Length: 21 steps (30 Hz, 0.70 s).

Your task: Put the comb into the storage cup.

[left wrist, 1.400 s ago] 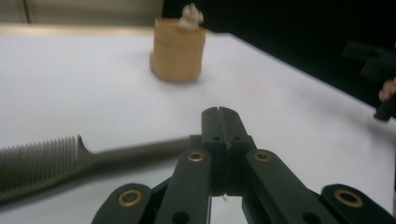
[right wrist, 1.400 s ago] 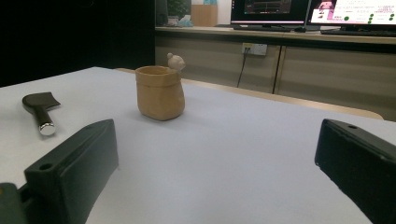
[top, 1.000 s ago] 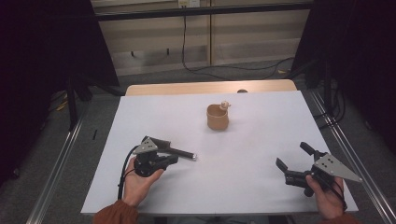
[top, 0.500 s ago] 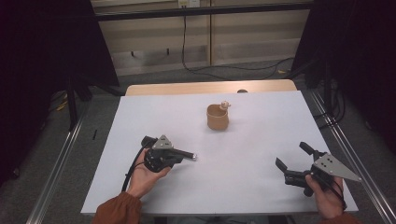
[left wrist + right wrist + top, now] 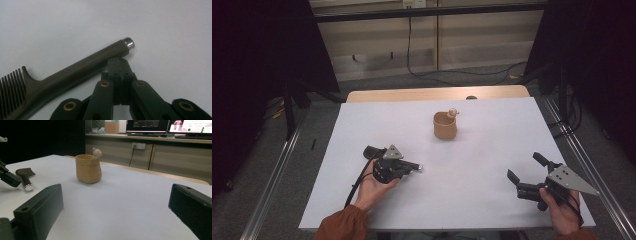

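Observation:
A dark brown comb (image 5: pixel 75 70) with a silver end cap lies flat on the white table (image 5: pixel 492 150). My left gripper (image 5: pixel 119 60) is shut with nothing between its jaws, and its tips rest against the comb's handle close to the cap. From above, the left gripper (image 5: pixel 412 166) points right, and the comb's cap (image 5: pixel 418 167) sticks out just past it. My right gripper (image 5: pixel 523 166) is open and empty near the table's front right corner, pointing left. Its view takes in the comb (image 5: pixel 25 178) at the far left. A tan cup (image 5: pixel 445 126) with a small figure on its rim stands at centre back.
The cup (image 5: pixel 88 168) stands well clear of both grippers. A wooden strip (image 5: pixel 437 94) runs along the table's far edge. Metal rails (image 5: pixel 277 170) flank the table on both sides. Cables (image 5: pixel 452 75) lie on the floor behind.
My left gripper has slid to the right along the comb, toward its capped end, and stayed shut. The comb, the cup and the right gripper have not moved.

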### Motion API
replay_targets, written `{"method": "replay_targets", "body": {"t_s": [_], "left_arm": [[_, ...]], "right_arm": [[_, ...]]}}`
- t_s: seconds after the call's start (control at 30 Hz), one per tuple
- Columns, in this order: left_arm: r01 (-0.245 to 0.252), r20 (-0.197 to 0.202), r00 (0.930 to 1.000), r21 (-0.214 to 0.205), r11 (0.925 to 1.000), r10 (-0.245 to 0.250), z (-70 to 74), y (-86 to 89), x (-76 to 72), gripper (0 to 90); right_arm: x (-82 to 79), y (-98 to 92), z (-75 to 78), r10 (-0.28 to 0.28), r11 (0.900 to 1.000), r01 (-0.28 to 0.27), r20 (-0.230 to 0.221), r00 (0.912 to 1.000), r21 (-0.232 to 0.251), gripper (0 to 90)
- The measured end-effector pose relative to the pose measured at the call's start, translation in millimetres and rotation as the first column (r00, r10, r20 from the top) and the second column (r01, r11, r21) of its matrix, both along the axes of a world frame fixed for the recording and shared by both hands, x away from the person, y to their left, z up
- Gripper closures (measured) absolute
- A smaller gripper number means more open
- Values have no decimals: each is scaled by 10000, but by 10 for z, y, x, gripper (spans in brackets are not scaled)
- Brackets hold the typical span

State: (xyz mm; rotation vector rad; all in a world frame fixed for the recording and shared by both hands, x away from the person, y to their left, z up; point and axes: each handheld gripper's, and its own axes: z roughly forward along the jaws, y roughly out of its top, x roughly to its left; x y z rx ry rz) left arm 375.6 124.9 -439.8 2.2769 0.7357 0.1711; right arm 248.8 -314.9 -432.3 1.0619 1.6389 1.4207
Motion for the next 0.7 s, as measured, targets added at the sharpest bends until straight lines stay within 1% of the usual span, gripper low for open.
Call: {"method": "replay_targets", "body": {"t_s": [0.17,0.2,0.37,0.43,0.47,0.67,0.7], "left_arm": [[-176,-19,9998,-43,9998,176,-28,8,34,900],[-293,-26,9996,-63,9996,293,-34,6,45,900],[-358,-41,9994,-141,9993,357,-42,5,60,900],[-435,-105,9990,-179,9989,433,-47,13,72,900],[-427,-206,9989,-206,9989,423,-46,17,76,900],[-403,-177,9990,-243,9989,399,-57,3,81,900],[-479,-168,9987,-275,9985,474,-63,-6,81,900]], "right_arm": [[-1,-3,-2,-12,10000,12,-1,10000,30,0],[-1,-3,-2,-23,10000,23,9,10000,7,0],[2,3,-5,-6,10000,6,-32,10000,-42,0],[3,4,-5,-24,10000,24,-40,10000,-51,0],[3,4,-5,-15,10000,15,-43,10000,-46,0],[4,4,-6,-8,10000,8,-43,10000,-60,0],[5,5,-6,20,10000,-20,-33,10000,-75,0]]}}
